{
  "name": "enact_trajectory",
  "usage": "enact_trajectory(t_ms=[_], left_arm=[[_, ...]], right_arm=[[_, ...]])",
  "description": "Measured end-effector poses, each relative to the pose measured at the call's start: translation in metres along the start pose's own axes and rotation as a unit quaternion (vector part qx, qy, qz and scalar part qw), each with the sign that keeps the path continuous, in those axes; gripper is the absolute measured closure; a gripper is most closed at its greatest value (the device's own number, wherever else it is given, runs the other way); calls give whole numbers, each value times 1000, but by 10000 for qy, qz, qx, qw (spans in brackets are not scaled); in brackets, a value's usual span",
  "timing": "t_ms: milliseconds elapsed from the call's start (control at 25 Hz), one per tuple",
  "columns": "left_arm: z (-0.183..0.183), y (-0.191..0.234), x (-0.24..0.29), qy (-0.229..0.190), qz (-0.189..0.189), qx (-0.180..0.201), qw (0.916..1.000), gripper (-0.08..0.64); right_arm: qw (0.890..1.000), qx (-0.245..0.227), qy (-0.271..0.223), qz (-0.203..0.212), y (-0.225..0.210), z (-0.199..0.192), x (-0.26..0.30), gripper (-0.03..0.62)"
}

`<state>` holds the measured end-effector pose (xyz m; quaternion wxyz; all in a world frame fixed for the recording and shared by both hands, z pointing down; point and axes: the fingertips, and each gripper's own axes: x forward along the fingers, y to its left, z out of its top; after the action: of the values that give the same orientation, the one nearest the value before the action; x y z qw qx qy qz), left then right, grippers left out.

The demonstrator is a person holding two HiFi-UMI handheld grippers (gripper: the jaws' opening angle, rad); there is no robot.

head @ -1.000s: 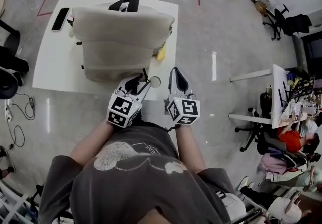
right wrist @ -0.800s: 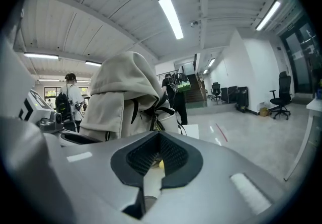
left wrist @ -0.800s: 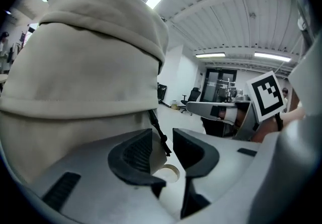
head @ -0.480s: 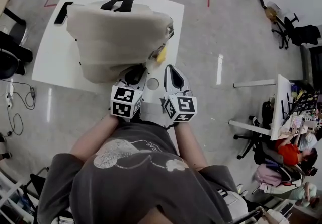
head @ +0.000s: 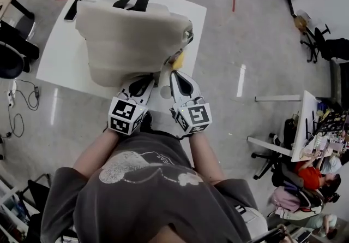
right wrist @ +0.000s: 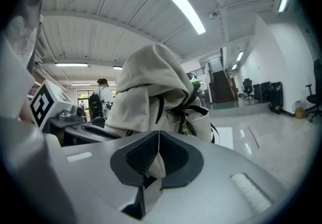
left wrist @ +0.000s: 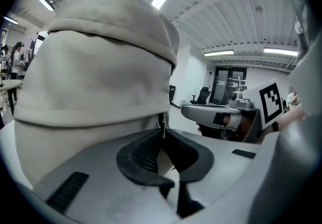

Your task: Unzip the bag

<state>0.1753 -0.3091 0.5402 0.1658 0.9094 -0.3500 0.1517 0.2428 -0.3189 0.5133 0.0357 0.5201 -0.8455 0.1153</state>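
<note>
now | left gripper (left wrist: 162, 130): jaws closing on the dark zip pull (left wrist: 162, 119) at its fingertips | pull hangs upright, bag (head: 128, 34) rising just beyond | right gripper (right wrist: 159, 135): jaws together, empty, bag's corner ahead of them | left is the nearer, on the pull

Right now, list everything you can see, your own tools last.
table: one, white, ahead
bag: one, beige, on the table
handle: one, black, atop the bag
zip pull: one, dark, bag's near face
yellow item: one, yellow, bag's right side
phone: one, black, table's far left corner
office chairs: few, black, floor far right
left tool: one, grey, jaws closing on the zip pull
right tool: one, grey, shut on bag fabric
</note>
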Motion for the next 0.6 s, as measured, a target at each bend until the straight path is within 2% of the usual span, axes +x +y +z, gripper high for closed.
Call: enact_trajectory(t_ms=[160,280,360,440,600], left_arm=[[2,10,-13,-26,41,-7,10000,522],[5,16,-20,-51,43,79,9999,522],[7,17,-23,-48,-10,135,9999,523],[7,17,-25,-34,-55,210,9998,523],[8,17,-29,-105,-208,412,9989,523]], right_arm=[[9977,-289,227,576,22,-2,8,503],[9950,-209,551,807,32,-14,20,469],[9933,-171,727,876,37,-19,25,471],[9925,-265,822,869,41,-19,27,533],[9939,-491,631,766,48,-13,20,561]])
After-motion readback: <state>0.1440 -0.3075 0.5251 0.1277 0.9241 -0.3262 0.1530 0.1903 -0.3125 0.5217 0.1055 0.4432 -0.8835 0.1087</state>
